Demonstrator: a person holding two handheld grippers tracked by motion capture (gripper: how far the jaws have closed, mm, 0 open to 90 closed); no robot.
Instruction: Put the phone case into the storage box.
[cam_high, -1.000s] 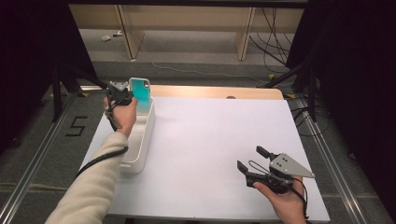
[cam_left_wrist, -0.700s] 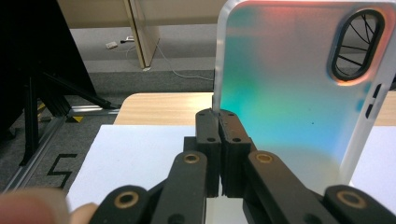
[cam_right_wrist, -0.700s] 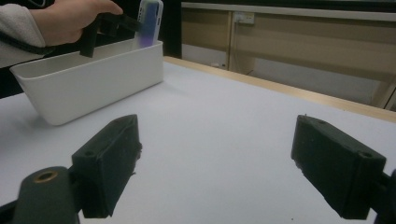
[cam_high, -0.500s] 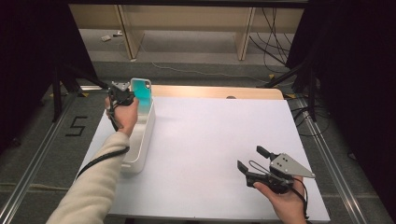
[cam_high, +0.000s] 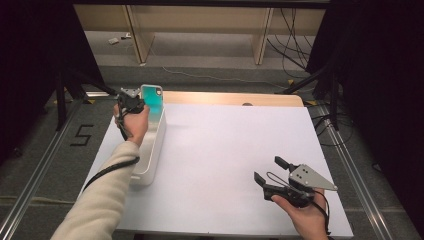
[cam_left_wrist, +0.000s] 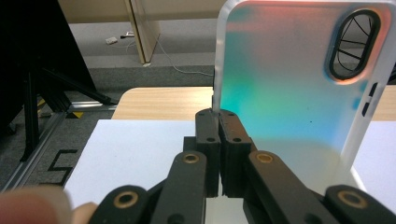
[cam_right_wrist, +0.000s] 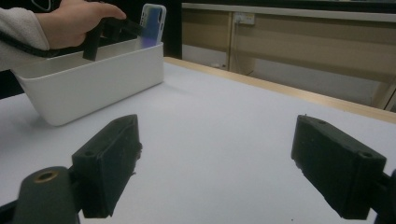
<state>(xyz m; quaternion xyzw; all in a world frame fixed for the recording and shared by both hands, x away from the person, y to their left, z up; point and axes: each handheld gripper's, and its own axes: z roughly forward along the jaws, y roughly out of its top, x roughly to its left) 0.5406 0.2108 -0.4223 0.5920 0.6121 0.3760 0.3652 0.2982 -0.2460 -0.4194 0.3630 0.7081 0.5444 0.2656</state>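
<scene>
A translucent phone case (cam_high: 151, 98) with a teal sheen and a camera cutout stands upright above the far end of a white bin (cam_high: 150, 150). My left gripper (cam_high: 135, 102) is shut on the case's side edge; in the left gripper view the jaws meet around that edge (cam_left_wrist: 218, 114) and the case (cam_left_wrist: 299, 84) rises to their right. Over the table's front right my right gripper (cam_high: 267, 169) is open with nothing between its jaws. The right gripper view shows its wide gap (cam_right_wrist: 215, 144), with the bin (cam_right_wrist: 93, 88) and the case (cam_right_wrist: 154, 23) far off.
A white sheet (cam_high: 225, 145) covers the table, with a wooden strip (cam_high: 225, 98) along its far edge. The long bin lies along the table's left side. Metal rails, cables and dark stands surround the table on the floor.
</scene>
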